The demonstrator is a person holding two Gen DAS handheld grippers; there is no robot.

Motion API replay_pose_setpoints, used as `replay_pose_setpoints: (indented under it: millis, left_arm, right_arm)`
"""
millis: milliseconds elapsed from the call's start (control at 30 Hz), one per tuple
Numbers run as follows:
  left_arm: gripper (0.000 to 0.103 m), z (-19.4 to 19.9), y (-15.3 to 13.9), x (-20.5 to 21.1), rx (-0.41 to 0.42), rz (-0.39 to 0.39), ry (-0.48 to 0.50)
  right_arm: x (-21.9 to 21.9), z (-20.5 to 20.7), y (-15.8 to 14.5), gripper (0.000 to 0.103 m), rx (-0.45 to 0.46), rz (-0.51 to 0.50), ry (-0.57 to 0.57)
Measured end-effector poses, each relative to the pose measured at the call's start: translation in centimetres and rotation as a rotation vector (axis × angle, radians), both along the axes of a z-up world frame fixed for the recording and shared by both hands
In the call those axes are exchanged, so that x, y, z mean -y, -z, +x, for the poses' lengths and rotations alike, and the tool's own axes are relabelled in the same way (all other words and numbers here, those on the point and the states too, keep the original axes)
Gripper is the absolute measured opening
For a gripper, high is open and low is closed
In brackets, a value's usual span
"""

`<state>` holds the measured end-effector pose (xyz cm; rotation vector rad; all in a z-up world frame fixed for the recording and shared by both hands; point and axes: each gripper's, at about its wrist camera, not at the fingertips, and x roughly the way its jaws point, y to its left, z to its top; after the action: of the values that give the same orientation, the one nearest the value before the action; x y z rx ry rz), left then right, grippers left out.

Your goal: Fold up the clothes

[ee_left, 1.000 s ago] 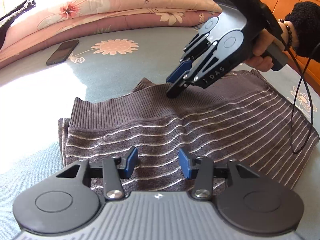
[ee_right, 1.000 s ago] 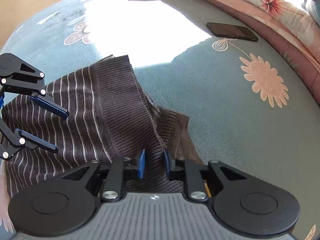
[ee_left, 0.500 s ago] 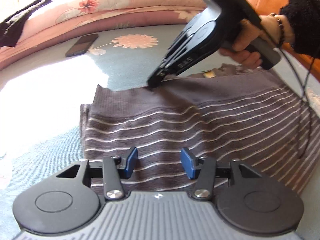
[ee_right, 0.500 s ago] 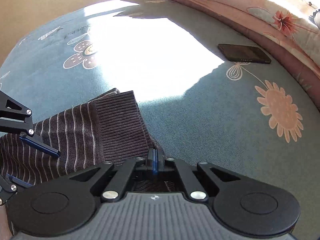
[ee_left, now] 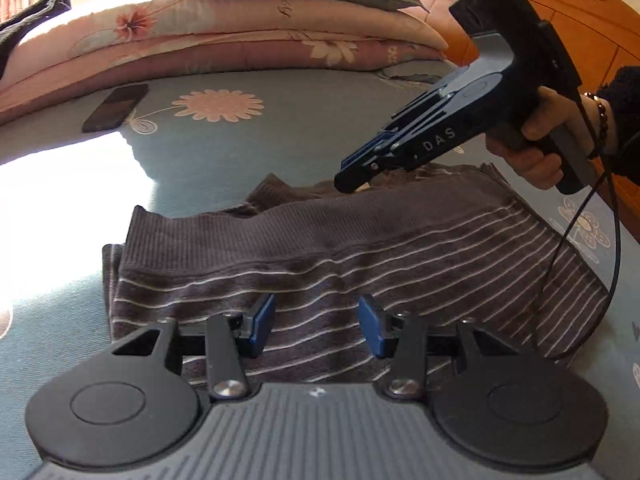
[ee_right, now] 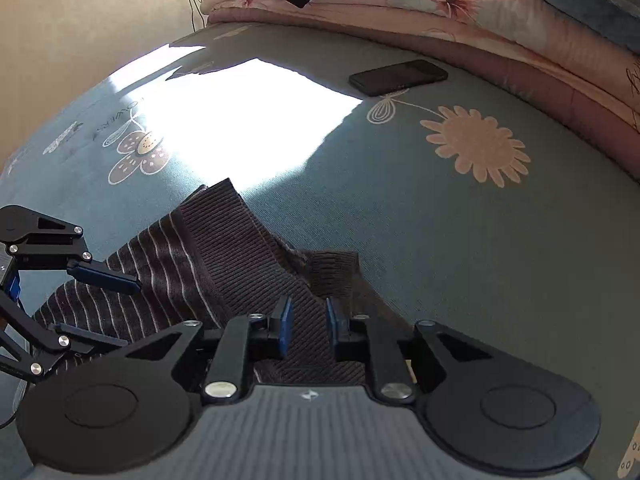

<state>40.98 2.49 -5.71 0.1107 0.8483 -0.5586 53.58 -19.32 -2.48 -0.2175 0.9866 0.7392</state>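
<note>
Since the earlier frame, the right claw [ee_right: 307,326] has pinched shut on the striped sweater's [ee_left: 360,256] ribbed hem and now reopens, narrow, over it. On the bed [ee_left: 248,152] the sweater lies folded. Left claw [ee_left: 316,326] hovers half-open, empty. Regrip deeper before folding.

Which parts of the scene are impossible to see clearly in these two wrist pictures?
- Near edge of the grey striped knitted sweater: left wrist view, hidden behind the left gripper body.
- Ribbed hem under the right gripper: right wrist view, covered by the gripper; its jaws are opening, nothing pinched.
- Black flat phone screen: too dark to read.
- Sunlit patch of the teal flowered bedsheet: overexposed, pattern lost.
</note>
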Motion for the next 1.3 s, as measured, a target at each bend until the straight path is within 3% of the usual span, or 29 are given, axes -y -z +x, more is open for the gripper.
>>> replay_pose_setpoints:
  millis: [67, 167, 267, 333, 400, 567, 667, 767, 833, 933, 1067, 1200, 1267, 1300]
  left_arm:
    - [0.051, 0.8, 1.5, 1.1, 0.000, 0.050, -0.005]
    - [0.048, 2.8, 2.7, -0.4, -0.010, 0.100, -0.157]
    - [0.047, 3.2, 1.3, -1.6, -0.039, 0.071, -0.217]
    - [0.048, 2.5, 0.2, -1.5, -0.050, 0.042, -0.190]
    - [0.056, 1.5, -0.5, -0.8, -0.056, 0.000, -0.141]
    - [0.058, -0.5, 0.7, 2.5, -0.114, -0.020, -0.025]
    - [0.058, -0.2, 2.8, 3.8, -0.137, 0.044, -0.037]
    - [0.056, 0.9, 2.8, 4.4, -0.057, 0.120, -0.086]
    - [0.056, 2.1, 2.2, 4.7, -0.027, 0.169, -0.132]
    - [0.055, 2.8, 0.6, 4.7, -0.036, 0.139, -0.154]
    - [0.057, 0.8, -2.0, 6.1, -0.020, 0.107, -0.080]
    - [0.059, -2.3, -1.2, 8.2, -0.044, 0.099, 0.026]
    - [0.059, -3.5, 0.3, 9.2, -0.057, 0.139, 0.067]
    - [0.059, -3.6, 1.4, 9.5, -0.049, 0.197, 0.052]
  right_arm:
    - [2.0, -1.2, 0.1, 0.032, -0.022, 0.003, 0.060]
    - [5.2, -3.4, 0.0, 0.036, -0.047, -0.005, 0.158]
    - [8.9, -6.2, -0.7, 0.043, -0.067, -0.029, 0.270]
    - [11.5, -8.4, -1.5, 0.046, -0.081, -0.018, 0.353]
    - [14.0, -10.2, -1.6, 0.057, -0.112, 0.007, 0.433]
    - [16.7, -13.8, 0.9, 0.059, -0.195, 0.066, 0.523]
    - [16.9, -14.7, 3.1, 0.059, -0.202, 0.062, 0.527]
    - [18.1, -14.7, 4.8, 0.059, -0.160, -0.015, 0.563]
    - [19.7, -14.5, 4.8, 0.057, -0.140, 0.004, 0.604]
    - [21.5, -14.4, 3.8, 0.057, -0.123, -0.018, 0.689]
    - [22.0, -15.4, 1.8, 0.064, -0.109, 0.083, 0.718]
    - [20.7, -14.7, 2.5, 0.069, -0.104, 0.094, 0.684]
    - [20.3, -14.1, 3.6, 0.069, -0.107, 0.070, 0.680]
    - [20.4, -13.9, 4.1, 0.069, -0.107, 0.043, 0.688]
